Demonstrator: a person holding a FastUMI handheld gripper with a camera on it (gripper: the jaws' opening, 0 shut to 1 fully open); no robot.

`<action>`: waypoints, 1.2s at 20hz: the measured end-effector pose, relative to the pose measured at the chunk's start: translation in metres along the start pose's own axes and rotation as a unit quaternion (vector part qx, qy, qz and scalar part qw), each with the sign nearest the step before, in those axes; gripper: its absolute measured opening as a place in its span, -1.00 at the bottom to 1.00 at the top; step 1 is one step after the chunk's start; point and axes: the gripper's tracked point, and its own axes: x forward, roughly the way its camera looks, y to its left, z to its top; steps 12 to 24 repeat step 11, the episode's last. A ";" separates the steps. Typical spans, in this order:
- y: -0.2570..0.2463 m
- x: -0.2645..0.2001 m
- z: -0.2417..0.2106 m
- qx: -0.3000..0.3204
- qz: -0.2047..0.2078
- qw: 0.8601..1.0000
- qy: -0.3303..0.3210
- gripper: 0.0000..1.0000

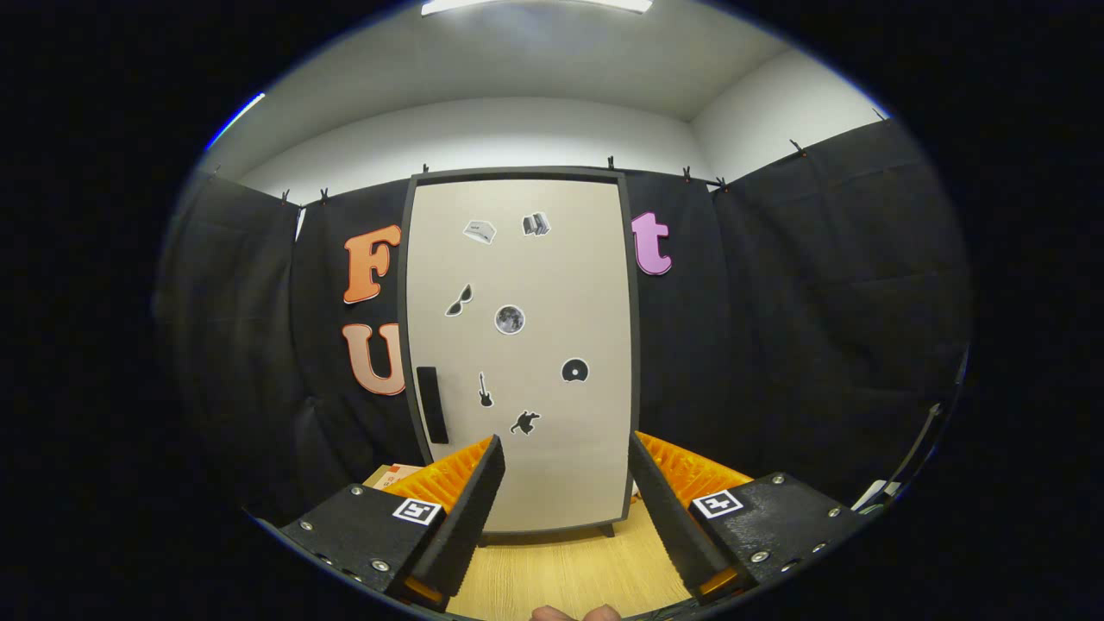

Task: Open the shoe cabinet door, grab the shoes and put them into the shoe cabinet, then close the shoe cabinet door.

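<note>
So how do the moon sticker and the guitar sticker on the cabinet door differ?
The moon sticker is round and grey; the guitar sticker is slim, upright and black. The moon sits higher, mid-door; the guitar lower, nearer the dark handle. Both lie flat on the shut door, beyond the open tongs.

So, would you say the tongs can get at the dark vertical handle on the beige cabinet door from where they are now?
Probably yes: the tongs are open and hold nothing, and nothing stands between them and the dark vertical handle on the closed beige cabinet door, ahead and left of the fingers.
</note>
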 end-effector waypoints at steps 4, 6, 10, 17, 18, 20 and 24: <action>-0.018 -0.037 -0.004 0.011 0.011 1.000 -0.001 0.81; -0.026 -0.050 -0.004 0.018 0.006 1.000 -0.001 0.81; -0.045 -0.059 -0.004 0.009 -0.009 1.000 -0.006 0.81; -0.046 -0.060 -0.006 0.008 -0.011 1.000 -0.001 0.81; -0.046 -0.060 -0.006 0.008 -0.011 1.000 -0.001 0.81; -0.046 -0.060 -0.006 0.008 -0.011 1.000 -0.001 0.81; -0.046 -0.060 -0.006 0.008 -0.011 1.000 -0.001 0.81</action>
